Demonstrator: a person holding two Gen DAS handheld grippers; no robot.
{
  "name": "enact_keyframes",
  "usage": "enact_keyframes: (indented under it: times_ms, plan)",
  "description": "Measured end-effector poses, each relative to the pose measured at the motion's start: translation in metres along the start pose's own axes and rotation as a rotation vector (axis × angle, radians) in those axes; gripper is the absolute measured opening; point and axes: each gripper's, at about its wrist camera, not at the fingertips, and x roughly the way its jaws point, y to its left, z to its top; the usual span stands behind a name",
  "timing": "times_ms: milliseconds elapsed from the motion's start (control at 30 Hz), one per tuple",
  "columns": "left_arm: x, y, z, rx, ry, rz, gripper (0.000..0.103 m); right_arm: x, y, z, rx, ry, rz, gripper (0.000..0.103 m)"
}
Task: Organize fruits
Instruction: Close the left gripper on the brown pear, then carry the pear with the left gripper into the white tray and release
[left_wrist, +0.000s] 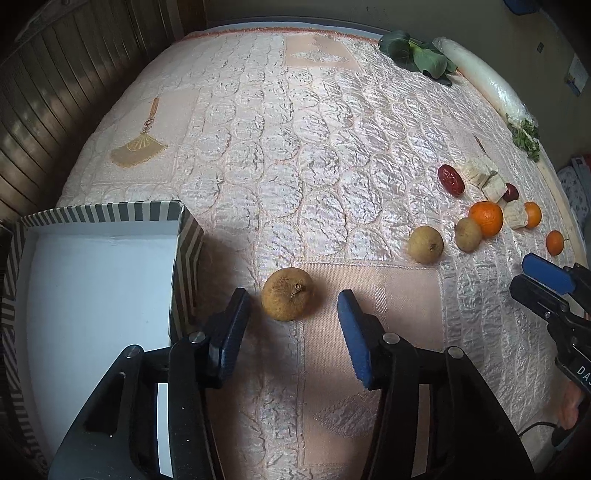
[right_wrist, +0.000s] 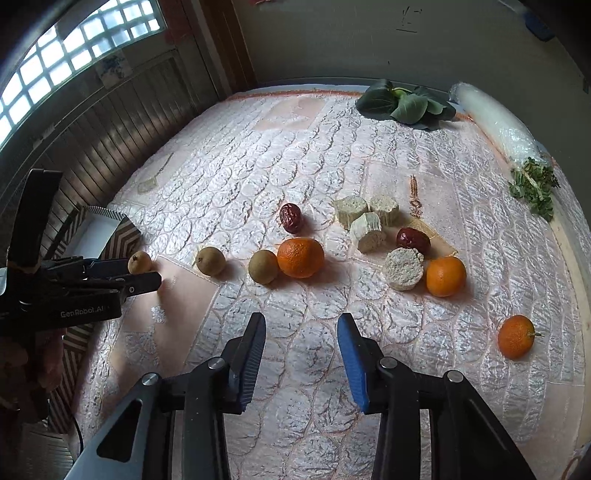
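Right wrist view: three oranges (right_wrist: 300, 257), three brown fruits (right_wrist: 210, 261), two dates (right_wrist: 291, 218).

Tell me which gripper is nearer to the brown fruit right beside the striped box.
Left. The left gripper has its open fingers on either side of the brown fruit, not touching it. The right gripper is off near the oranges, empty.

A bed (right_wrist: 332, 155) covered by a pale pink quilted spread is seen filling the room's middle. Dark wooden panelling (right_wrist: 122, 125) is seen along its far side, topped by a gridded window (right_wrist: 55, 55) (daylight is let in there). A plain greenish wall (right_wrist: 332, 40) is seen behind.
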Motion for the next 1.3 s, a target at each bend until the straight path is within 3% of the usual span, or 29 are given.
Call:
enact_keyframes:
  times_ms: [133, 500, 700, 833, 1033, 1300]
  plan:
    - [-0.001, 0.000, 0.003, -0.010, -0.012, 0.007, 0.026, 0.003, 0.009, 0.004, -0.021, 0.005, 0.031, 0.036]
    - [-0.019, 0.006, -0.004, -0.075, -0.012, -0.029, 0.026, 0.028, 0.045, 0.028, -0.073, 0.011, 0.155, 0.028]
    - [-0.033, 0.013, -0.006, -0.116, -0.026, -0.029, 0.026, 0.050, 0.060, 0.045, -0.131, 0.021, 0.117, 0.027]
    - [-0.040, 0.018, -0.009, -0.136, -0.029, -0.017, 0.026, 0.068, 0.063, 0.047, -0.173, 0.077, 0.106, 0.024]
    - [-0.057, 0.032, -0.012, -0.174, -0.036, 0.004, 0.026, 0.052, 0.067, 0.048, -0.178, 0.029, 0.116, 0.024]
    - [-0.079, 0.067, -0.009, -0.218, -0.062, 0.081, 0.026, 0.022, 0.104, 0.061, -0.204, -0.039, 0.222, 0.024]
